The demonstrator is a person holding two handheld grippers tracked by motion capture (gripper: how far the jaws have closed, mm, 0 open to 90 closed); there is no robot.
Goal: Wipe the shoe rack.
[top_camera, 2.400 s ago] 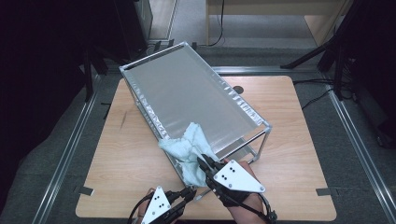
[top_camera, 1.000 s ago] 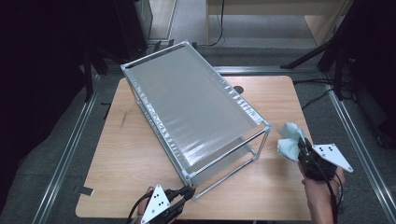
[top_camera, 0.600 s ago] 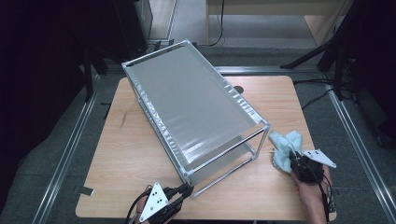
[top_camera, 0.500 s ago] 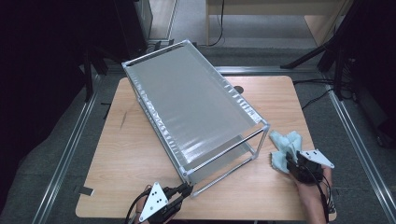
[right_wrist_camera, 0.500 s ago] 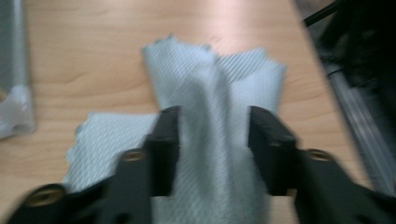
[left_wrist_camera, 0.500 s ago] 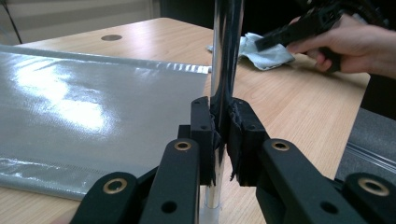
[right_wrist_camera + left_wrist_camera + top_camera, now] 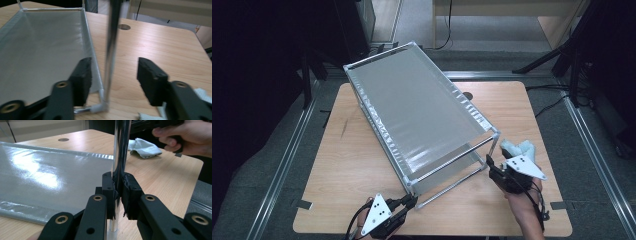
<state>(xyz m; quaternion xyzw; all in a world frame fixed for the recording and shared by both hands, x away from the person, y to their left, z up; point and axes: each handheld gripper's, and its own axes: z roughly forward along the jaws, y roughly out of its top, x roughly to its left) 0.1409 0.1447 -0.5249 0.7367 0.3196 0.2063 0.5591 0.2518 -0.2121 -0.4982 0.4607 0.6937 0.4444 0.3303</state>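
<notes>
A chrome-framed rack [image 7: 422, 105] with grey fabric shelves stands slantwise on the wooden table [image 7: 342, 160]. My left gripper [image 7: 412, 200] is at the table's front edge, shut on the rack's near corner post [image 7: 120, 157]. My right gripper [image 7: 490, 163] is at the rack's front right corner. Its jaws have just been opening and stand apart, with the right corner post [image 7: 111, 50] between them and touching neither pad. A crumpled light blue cloth [image 7: 519, 149] lies on the table just behind the right gripper; the cloth [image 7: 143, 146] also lies past the post in the left gripper view.
The rack's lower grey shelf [image 7: 45, 45] stretches away to the left of the right gripper. A round cable hole [image 7: 124, 26] is set in the table beyond the rack. Bare wood lies left of the rack. Metal floor rails [image 7: 282, 165] run along both sides of the table.
The right gripper carried the cloth from the rack's front to the table's right side, let it go there, then moved left to the rack's corner post. The left gripper stayed put.
</notes>
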